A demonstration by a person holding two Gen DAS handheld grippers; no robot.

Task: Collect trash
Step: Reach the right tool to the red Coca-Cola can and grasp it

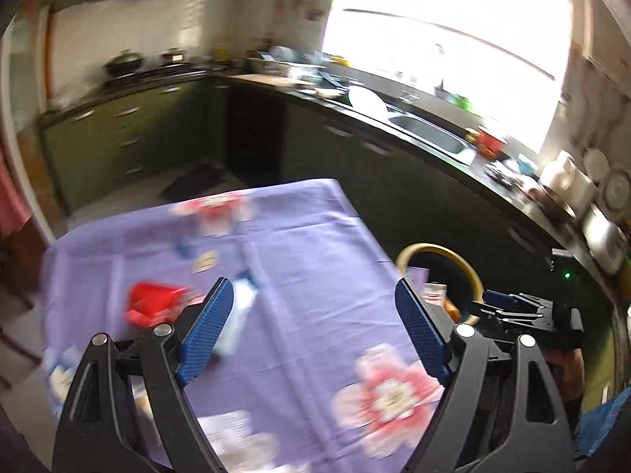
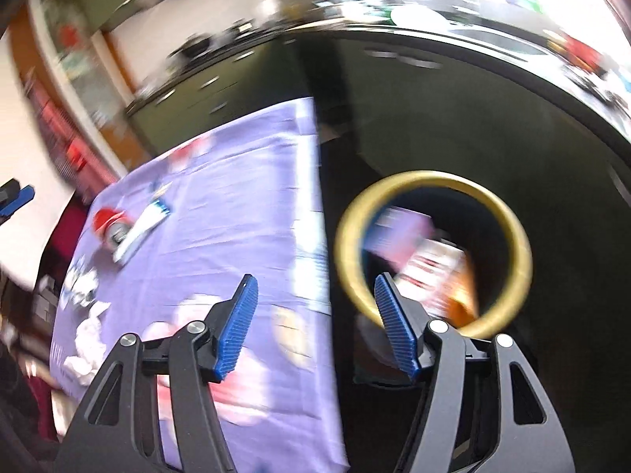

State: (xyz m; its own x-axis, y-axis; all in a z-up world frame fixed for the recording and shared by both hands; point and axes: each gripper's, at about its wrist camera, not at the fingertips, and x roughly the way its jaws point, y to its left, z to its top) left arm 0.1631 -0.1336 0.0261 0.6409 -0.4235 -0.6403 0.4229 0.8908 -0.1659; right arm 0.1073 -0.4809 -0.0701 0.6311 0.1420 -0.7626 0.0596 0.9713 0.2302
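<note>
A table with a purple flowered cloth (image 1: 299,260) holds trash: a red can (image 1: 152,301), a white and blue wrapper (image 1: 238,307) beside it and a small packet (image 1: 205,261). My left gripper (image 1: 315,323) is open and empty above the cloth. A trash bin with a yellow rim (image 1: 465,264) stands right of the table with packets inside. In the right wrist view my right gripper (image 2: 315,325) is open and empty, at the table's right edge beside the bin (image 2: 508,216). The red can (image 2: 108,220) and wrapper (image 2: 140,232) lie far left on the cloth (image 2: 236,205).
Dark green kitchen cabinets and a black counter (image 1: 355,110) with a sink (image 1: 430,130), dishes and a red cup (image 1: 491,140) run behind and right of the table. A bright window sits above. White crumpled tissue (image 2: 88,331) lies at the cloth's left edge.
</note>
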